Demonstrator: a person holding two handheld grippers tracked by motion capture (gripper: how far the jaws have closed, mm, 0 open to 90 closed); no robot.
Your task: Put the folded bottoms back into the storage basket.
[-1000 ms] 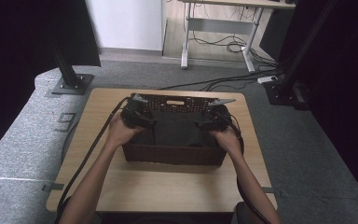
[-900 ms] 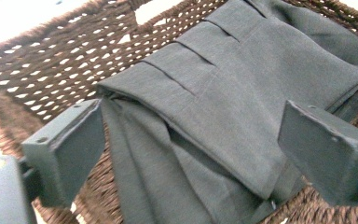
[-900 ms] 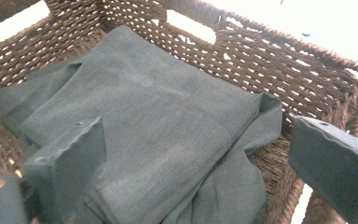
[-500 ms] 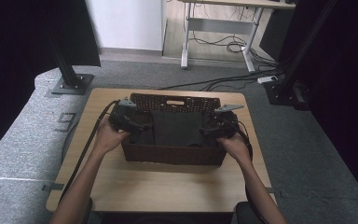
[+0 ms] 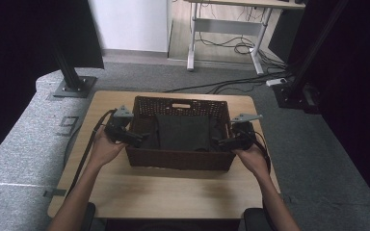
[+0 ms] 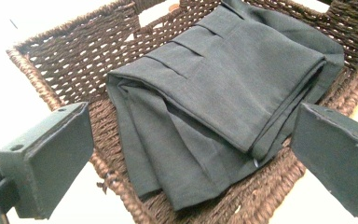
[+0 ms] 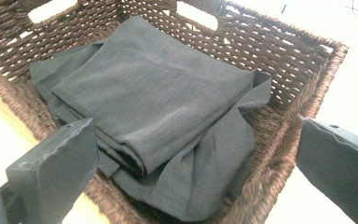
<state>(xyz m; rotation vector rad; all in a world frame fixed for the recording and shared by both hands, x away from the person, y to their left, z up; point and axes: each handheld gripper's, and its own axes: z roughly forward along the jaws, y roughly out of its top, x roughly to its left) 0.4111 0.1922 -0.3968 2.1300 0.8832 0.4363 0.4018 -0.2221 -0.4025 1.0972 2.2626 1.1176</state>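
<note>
Grippers (image 5: 138, 139) withdrawn sideways (jaws open), cloth (image 5: 182, 131) basketed

Table (image 5: 173, 192), light wood, centre of the frame: one brown wicker basket (image 5: 178, 159) at its middle, toward the far edge.

A lab or office workspace set up for recording: a small wooden counter (image 5: 173, 192) stands on grey carpet (image 5: 24, 144), flanked by black curtains (image 5: 19, 48) and metal stand bases (image 5: 72, 86), with a white-legged desk (image 5: 221, 29) and loose cables (image 5: 231, 48) on the floor behind
</note>
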